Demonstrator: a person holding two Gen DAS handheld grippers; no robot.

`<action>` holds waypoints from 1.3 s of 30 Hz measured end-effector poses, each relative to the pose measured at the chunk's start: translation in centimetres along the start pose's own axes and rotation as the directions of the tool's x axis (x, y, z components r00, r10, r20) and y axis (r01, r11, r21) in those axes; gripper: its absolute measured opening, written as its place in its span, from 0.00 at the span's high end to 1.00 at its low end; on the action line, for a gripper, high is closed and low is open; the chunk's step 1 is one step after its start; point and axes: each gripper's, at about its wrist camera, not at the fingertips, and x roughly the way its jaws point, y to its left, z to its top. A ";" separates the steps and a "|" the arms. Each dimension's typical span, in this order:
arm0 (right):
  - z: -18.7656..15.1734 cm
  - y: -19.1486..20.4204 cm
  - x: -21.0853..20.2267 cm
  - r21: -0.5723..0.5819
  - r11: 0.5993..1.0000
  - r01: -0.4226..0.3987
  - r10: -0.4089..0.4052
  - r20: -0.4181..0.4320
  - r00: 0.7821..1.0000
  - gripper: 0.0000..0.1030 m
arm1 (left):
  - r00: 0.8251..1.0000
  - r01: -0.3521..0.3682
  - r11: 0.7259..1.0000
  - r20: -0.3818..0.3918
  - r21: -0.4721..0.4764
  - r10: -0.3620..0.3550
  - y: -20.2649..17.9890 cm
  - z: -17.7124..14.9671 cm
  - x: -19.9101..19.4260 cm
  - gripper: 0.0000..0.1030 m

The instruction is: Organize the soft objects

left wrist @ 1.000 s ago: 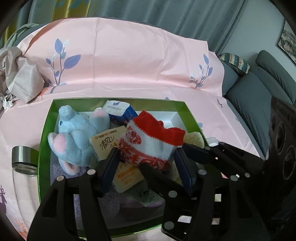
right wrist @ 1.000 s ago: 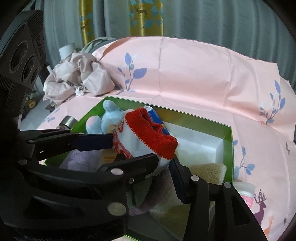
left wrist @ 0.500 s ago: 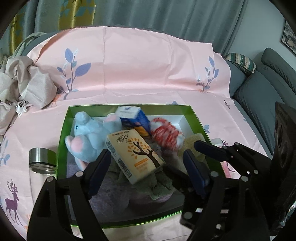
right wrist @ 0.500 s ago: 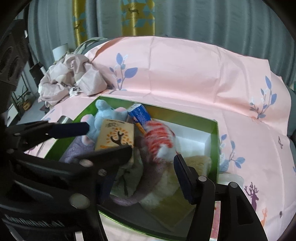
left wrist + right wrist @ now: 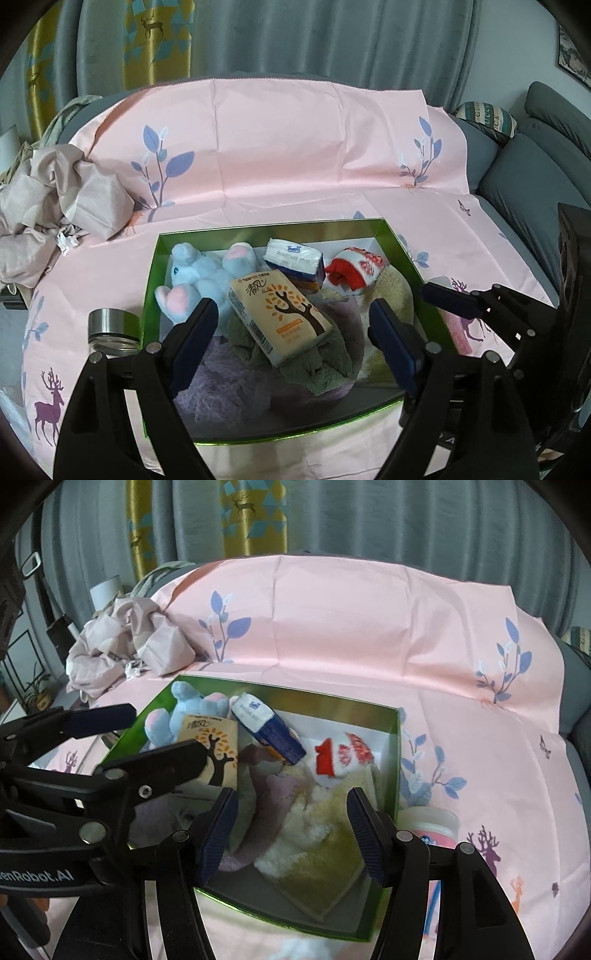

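Note:
A green box [image 5: 269, 227] [image 5: 395, 768] on the pink sheet holds the soft things. A red-and-white sock [image 5: 354, 271] [image 5: 341, 757] lies loose in its far right corner on a cream fluffy towel [image 5: 325, 830]. A blue plush elephant [image 5: 199, 273] [image 5: 184, 705], a yellow tissue pack [image 5: 280, 314] and a blue tissue pack [image 5: 293, 256] lie on green and purple towels [image 5: 317, 362]. My left gripper [image 5: 291, 310] hovers over the box's near half, its jaws opening with nothing gripped. My right gripper [image 5: 291, 794] stands open above the cream towel, touching nothing.
A glass jar with a metal lid [image 5: 112, 328] stands left of the box. A pink cup [image 5: 428, 827] stands by its right side. Crumpled beige cloth [image 5: 55, 199] lies at the far left, a grey sofa [image 5: 535, 166] at the right.
Both grippers held the sock above the box; they let go of it and it now lies in the far right corner. Both have opened and drawn back and up.

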 end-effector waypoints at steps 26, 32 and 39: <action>-1.6 -0.2 -7.1 0.050 0.997 0.060 -0.064 0.082 0.995 0.06 | 0.990 -0.096 0.995 0.096 -0.030 0.099 0.4 -2.5 -7.0 0.01; -2.1 0.1 -7.6 0.052 0.997 0.060 -0.064 0.077 0.995 0.06 | 0.991 -0.106 0.993 0.082 -0.054 0.110 0.6 -3.2 -8.0 0.01; -2.6 0.8 -8.3 0.049 0.998 0.051 -0.055 0.076 0.996 0.06 | 0.987 -0.128 0.989 0.090 -0.078 0.135 1.2 -3.9 -9.4 0.01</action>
